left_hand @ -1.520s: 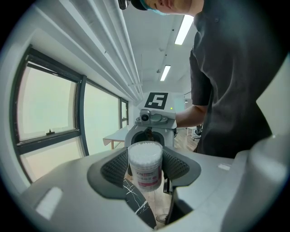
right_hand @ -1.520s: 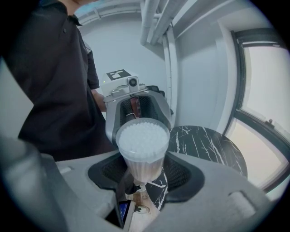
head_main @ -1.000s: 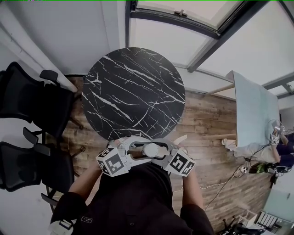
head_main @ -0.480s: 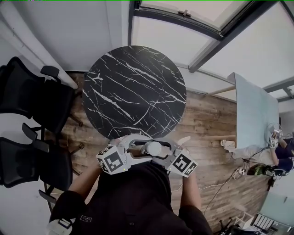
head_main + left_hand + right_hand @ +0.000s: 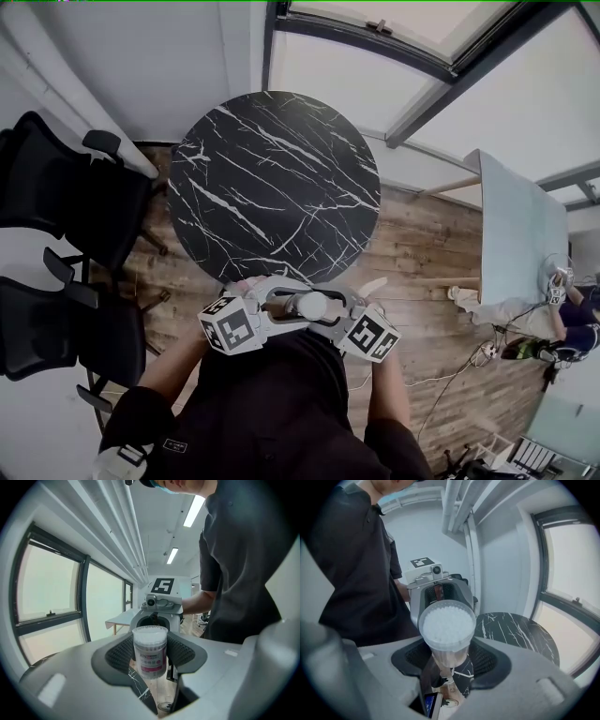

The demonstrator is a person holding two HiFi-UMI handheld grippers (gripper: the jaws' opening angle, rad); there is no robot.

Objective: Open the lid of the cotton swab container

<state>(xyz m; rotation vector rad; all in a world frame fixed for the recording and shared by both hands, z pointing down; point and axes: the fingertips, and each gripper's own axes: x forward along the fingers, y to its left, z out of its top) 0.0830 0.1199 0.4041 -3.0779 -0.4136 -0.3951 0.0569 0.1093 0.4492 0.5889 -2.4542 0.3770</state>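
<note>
1. Jaws of left gripper (image 5: 150, 654): wide, just been closing, pads against container sides.
2. Position of cotton swab container (image 5: 310, 306): between grippers, 6 o'clock off marble table (image 5: 272, 187); lid (image 5: 150, 630) on.
3. Hold of right gripper (image 5: 449, 662): clamped on container body.

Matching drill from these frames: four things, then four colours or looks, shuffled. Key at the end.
Things
1. table
2. cotton swab container
3. chairs
4. floor

Looks
A. wooden planks
B. clear, with a pink label
C. black, round, white veins
D. black, with armrests

Pairs: 1-C; 2-B; 3-D; 4-A
</note>
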